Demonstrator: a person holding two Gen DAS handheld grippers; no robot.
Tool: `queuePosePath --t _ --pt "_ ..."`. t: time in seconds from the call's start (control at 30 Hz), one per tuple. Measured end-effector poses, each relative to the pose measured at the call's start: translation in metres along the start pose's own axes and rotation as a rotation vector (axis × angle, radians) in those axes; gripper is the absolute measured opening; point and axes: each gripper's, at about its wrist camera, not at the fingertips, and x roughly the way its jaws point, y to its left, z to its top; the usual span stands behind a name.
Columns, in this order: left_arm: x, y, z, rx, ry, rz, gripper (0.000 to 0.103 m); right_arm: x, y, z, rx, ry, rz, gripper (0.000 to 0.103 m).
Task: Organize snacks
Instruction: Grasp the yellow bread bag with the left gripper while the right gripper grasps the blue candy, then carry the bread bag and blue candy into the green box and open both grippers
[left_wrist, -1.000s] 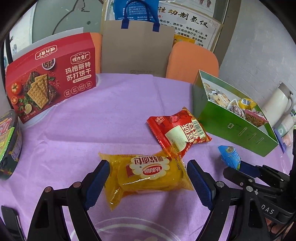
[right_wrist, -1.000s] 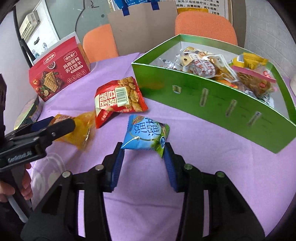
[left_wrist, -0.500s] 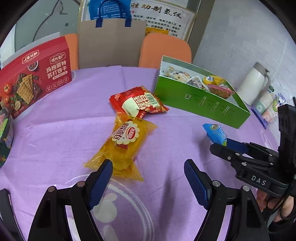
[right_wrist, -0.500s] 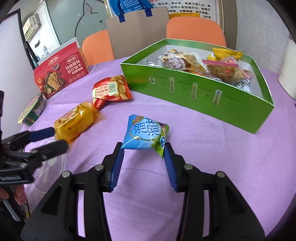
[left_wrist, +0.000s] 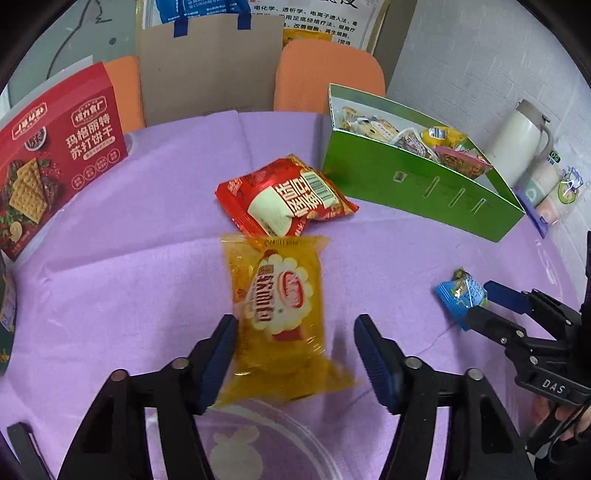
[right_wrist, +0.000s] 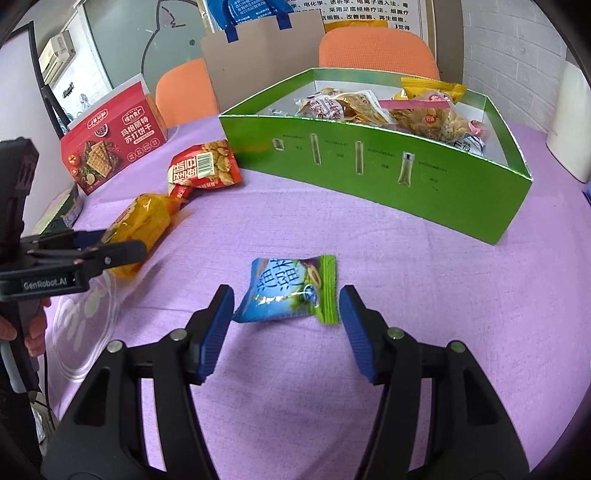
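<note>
- On the purple tablecloth (right_wrist: 369, 236), between the spread fingers of the right gripper (right_wrist: 286, 325), lay a blue packet (right_wrist: 288, 290); its green sealed edge pointed right and its long axis ran side to side across the gap.
- Right gripper: jaws wide apart, holding nothing. Half a second before, they had been closed on the blue packet and held it clear of the cloth; now it rested on the cloth, with the left pad close to or touching its corner and the right pad clear.
- Left gripper (left_wrist: 295, 354): jaws wide apart, holding nothing, straddling the near half of a yellow packet (left_wrist: 280, 314).
- Yellow packet: long axis ran away from the left wrist camera, far end just under a red packet (left_wrist: 284, 201). Earlier it lay on a slant ahead of the fingers; now it sat between them. Its near edge was blurred, and contact with the left pad could not be judged.
- Green box (right_wrist: 369, 162): open-topped, filled with wrapped snacks, well apart from the blue packet. The far contents were too crowded to tell apart.
- Red cracker box (left_wrist: 55, 155): upright at the table's left, cut off by the left wrist view's edge.
- White flask (left_wrist: 524, 144): beyond the green box, partly hidden behind it.
</note>
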Motion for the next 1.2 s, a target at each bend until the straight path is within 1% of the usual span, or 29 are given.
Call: queuePosePath --t 0.03,0.17,0.2,0.23,0.27,0.3,0.33,0.4,0.5,0.6,0.67,0.8,0.9,0.97,1.03,1.1,1.13,1.2 --pt "0.000 0.001 -0.002 -0.011 0.006 -0.013 0.060 0.002 0.000 0.000 0.001 0.004 0.001 0.060" --pt "-0.001 0.004 -0.003 -0.051 -0.005 0.004 0.060 0.008 -0.001 -0.002 0.004 0.011 -0.004 0.060" --pt "0.000 0.005 -0.003 -0.065 -0.007 0.006 0.060 0.008 -0.001 -0.003 0.003 0.002 -0.008 0.058" --pt "0.002 0.006 -0.002 -0.083 -0.007 0.002 0.060 0.007 -0.002 -0.004 0.009 0.000 -0.014 0.051" --pt "0.005 0.006 -0.003 -0.093 -0.004 -0.001 0.059 0.007 -0.003 -0.004 0.012 -0.007 -0.024 0.046" --pt "0.008 0.005 -0.004 -0.095 -0.009 0.007 0.057 0.006 -0.005 -0.005 0.022 -0.009 -0.022 0.041" --pt "0.009 0.004 -0.004 -0.087 -0.022 0.019 0.046 0.005 -0.008 -0.006 0.037 -0.012 -0.011 0.041" --pt "0.007 0.000 -0.005 -0.090 -0.023 0.020 0.043 0.000 -0.014 -0.007 0.063 -0.017 0.015 0.040" --pt "-0.006 -0.007 -0.005 -0.113 -0.040 -0.030 0.041 -0.015 -0.019 -0.004 0.067 -0.052 0.041 0.040" --pt "-0.029 -0.024 0.006 -0.082 -0.096 -0.069 0.041 -0.038 -0.024 0.007 0.075 -0.117 0.058 0.040" --pt "-0.045 -0.040 0.018 -0.054 -0.139 -0.105 0.041 -0.053 -0.030 0.017 0.073 -0.162 0.052 0.040" --pt "-0.061 -0.066 0.045 -0.016 -0.204 -0.148 0.041 -0.076 -0.048 0.042 0.079 -0.242 0.000 0.040" --pt "-0.061 -0.082 0.070 0.004 -0.229 -0.142 0.041 -0.085 -0.067 0.061 0.095 -0.288 -0.055 0.040" --pt "-0.055 -0.088 0.085 0.002 -0.234 -0.137 0.041 -0.087 -0.078 0.069 0.104 -0.308 -0.111 0.040" --pt "-0.046 -0.090 0.101 -0.005 -0.233 -0.122 0.041 -0.084 -0.092 0.076 0.115 -0.316 -0.159 0.040" --pt "-0.036 -0.095 0.111 -0.003 -0.230 -0.081 0.041 -0.077 -0.104 0.081 0.129 -0.309 -0.193 0.040" --pt "-0.028 -0.096 0.119 -0.001 -0.228 -0.057 0.041 -0.072 -0.110 0.082 0.137 -0.302 -0.203 0.040" --pt "-0.014 -0.098 0.132 -0.015 -0.212 -0.045 0.041 -0.063 -0.120 0.085 0.149 -0.290 -0.210 0.040"
